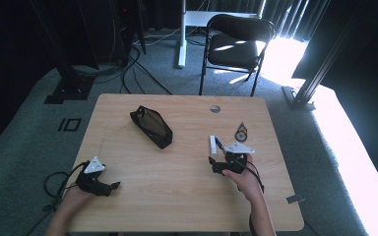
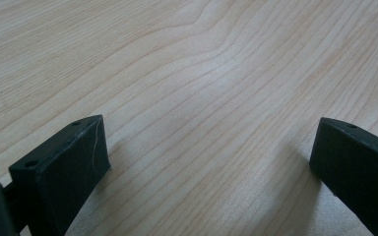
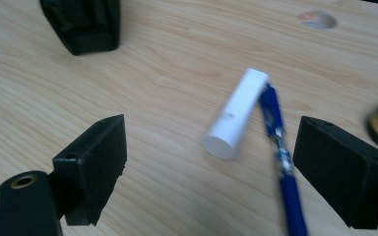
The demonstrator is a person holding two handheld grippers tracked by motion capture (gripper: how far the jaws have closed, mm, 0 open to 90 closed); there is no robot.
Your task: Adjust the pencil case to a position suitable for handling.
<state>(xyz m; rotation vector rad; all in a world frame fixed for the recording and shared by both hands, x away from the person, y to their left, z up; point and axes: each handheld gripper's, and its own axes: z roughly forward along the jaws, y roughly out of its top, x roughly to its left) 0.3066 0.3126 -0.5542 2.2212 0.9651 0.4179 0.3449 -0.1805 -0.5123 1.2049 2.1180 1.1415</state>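
Note:
A white cylindrical tube (image 1: 212, 145) lies on the wooden table (image 1: 177, 196) with a blue pen (image 1: 220, 144) right beside it. My right gripper (image 1: 215, 165) hovers just in front of them, held by a hand. In the right gripper view the tube (image 3: 236, 114) and the pen (image 3: 278, 142) lie between and just beyond the spread jaws of the right gripper (image 3: 211, 135), which stands open and holds nothing. My left gripper (image 1: 110, 187) rests near the table's front left. Its jaws (image 2: 209, 142) are open over bare wood.
A black zip pouch (image 1: 150, 126) lies left of the table's middle, and its end (image 3: 83, 22) shows in the right gripper view. A small round metal object (image 1: 241, 132) lies right of the pen. A cable grommet (image 1: 215, 108) sits near the far edge, with a black chair (image 1: 236, 46) behind the table.

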